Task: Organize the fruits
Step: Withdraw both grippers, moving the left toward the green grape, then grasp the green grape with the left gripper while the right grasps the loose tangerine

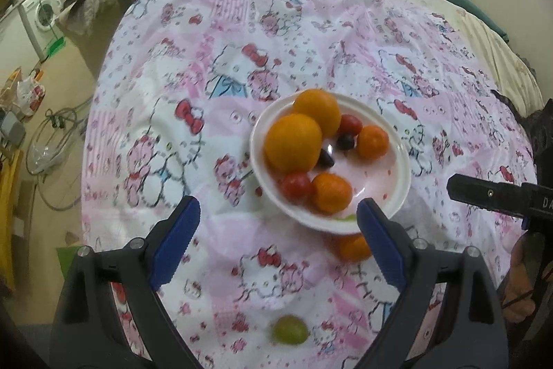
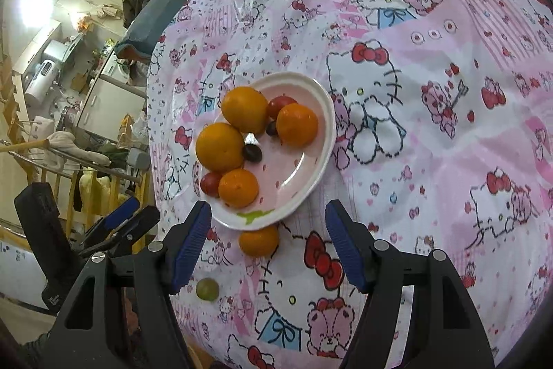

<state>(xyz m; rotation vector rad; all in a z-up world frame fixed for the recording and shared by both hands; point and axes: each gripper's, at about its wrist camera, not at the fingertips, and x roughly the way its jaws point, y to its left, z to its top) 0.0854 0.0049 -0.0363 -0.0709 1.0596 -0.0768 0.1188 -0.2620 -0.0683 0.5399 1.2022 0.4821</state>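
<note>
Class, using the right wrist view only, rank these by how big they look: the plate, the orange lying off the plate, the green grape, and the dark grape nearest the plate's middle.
1. Plate
2. Orange lying off the plate
3. Green grape and dark grape: near alike; the green one is closer to the camera, so unranked.
</note>
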